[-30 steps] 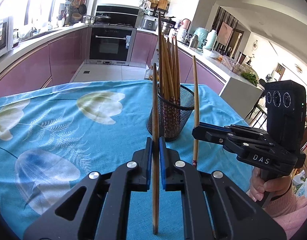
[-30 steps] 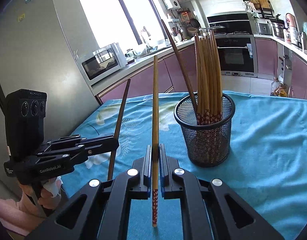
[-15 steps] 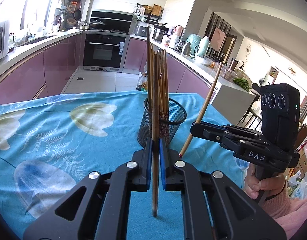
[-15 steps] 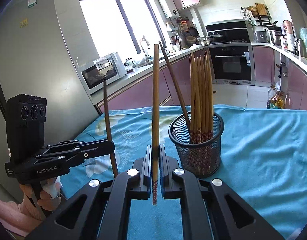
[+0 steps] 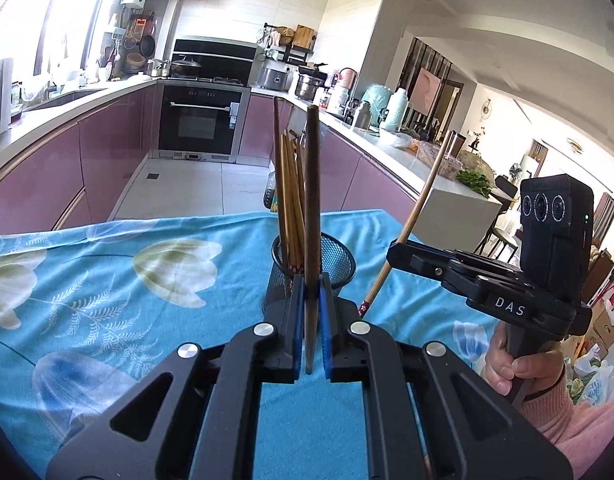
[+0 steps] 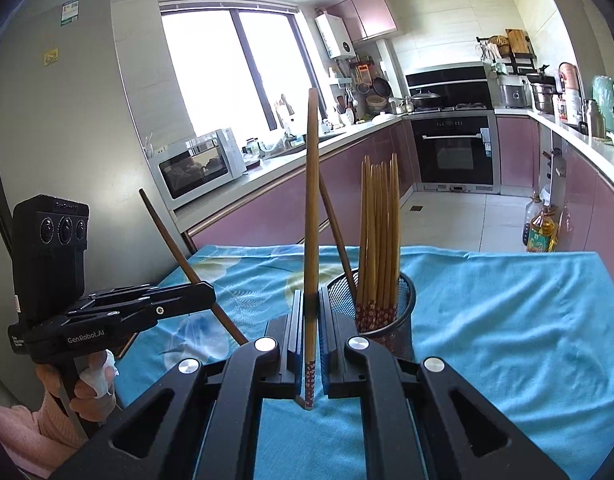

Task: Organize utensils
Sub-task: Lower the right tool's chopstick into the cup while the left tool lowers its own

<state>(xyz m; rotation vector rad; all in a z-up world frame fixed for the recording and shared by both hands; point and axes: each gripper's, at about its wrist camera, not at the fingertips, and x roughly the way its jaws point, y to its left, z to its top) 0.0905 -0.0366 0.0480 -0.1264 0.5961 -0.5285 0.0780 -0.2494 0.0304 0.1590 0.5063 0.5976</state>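
A black mesh holder (image 5: pixel 339 258) (image 6: pixel 403 300) with several wooden chopsticks (image 6: pixel 381 232) stands on the blue floral tablecloth (image 5: pixel 107 280). My left gripper (image 5: pixel 311 300) is shut on a dark brown chopstick (image 5: pixel 311 200), held upright in front of the holder; it shows tilted in the right wrist view (image 6: pixel 175 252). My right gripper (image 6: pixel 311 320) is shut on a light wooden chopstick (image 6: pixel 311 200) with a red patterned end, upright just left of the holder; it leans in the left wrist view (image 5: pixel 415 220).
The table edge runs close behind the holder, with the kitchen floor beyond. Purple cabinets, an oven (image 5: pixel 201 120) and a microwave (image 6: pixel 199 166) line the walls. An oil bottle (image 6: pixel 541 228) stands on the floor.
Both grippers have risen and drawn back from the holder, so it looks smaller and lower. Each held chopstick now tilts more as seen from the other gripper. Both stay gripped.
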